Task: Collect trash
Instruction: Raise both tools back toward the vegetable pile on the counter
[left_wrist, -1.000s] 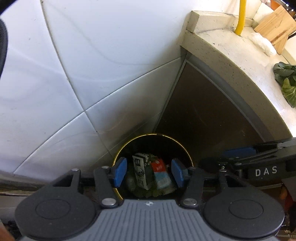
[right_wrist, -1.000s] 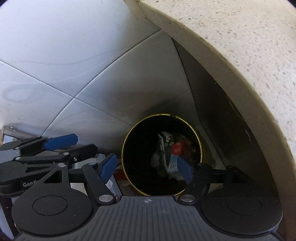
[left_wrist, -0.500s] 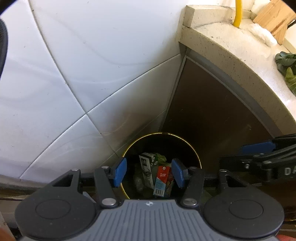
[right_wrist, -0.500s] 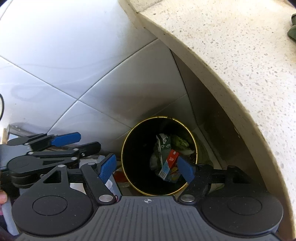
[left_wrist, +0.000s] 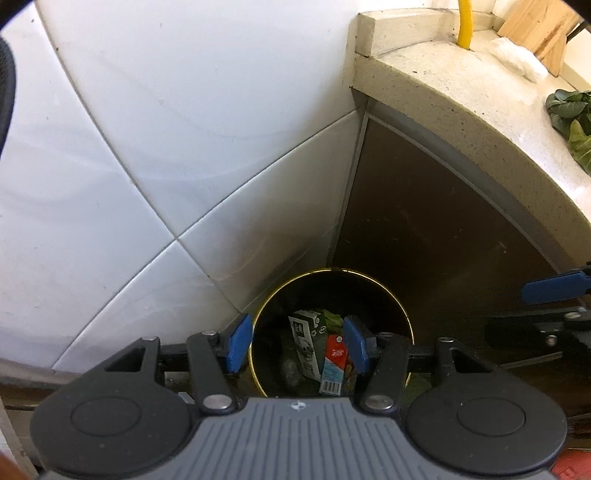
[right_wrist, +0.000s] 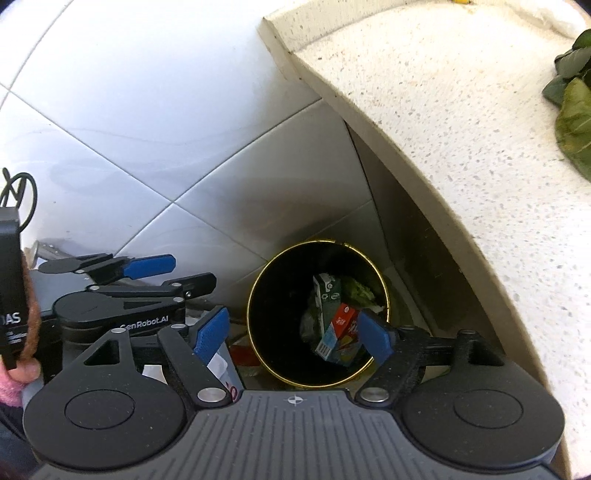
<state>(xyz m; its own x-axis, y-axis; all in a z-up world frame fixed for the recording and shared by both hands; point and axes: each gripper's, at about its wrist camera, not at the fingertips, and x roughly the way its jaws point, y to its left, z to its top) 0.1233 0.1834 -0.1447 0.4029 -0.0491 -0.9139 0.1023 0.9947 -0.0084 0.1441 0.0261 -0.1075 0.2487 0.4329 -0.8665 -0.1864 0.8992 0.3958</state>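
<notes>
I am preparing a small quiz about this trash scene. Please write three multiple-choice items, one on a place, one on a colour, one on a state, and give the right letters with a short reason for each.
1. Where is the red carton?
A. on the counter
B. inside the bin
C. in a gripper

2. What colour is the rim of the bin?
A. gold
B. blue
C. white

3. How is the left gripper?
A. shut on a carton
B. open and holding nothing
C. shut on leaves

Answers:
1 B, it leans among the trash inside the bin, beside the green carton.
2 A, a thin gold line circles the black opening.
3 B, its blue fingers stand apart with nothing between them; the right gripper is open too.
</notes>
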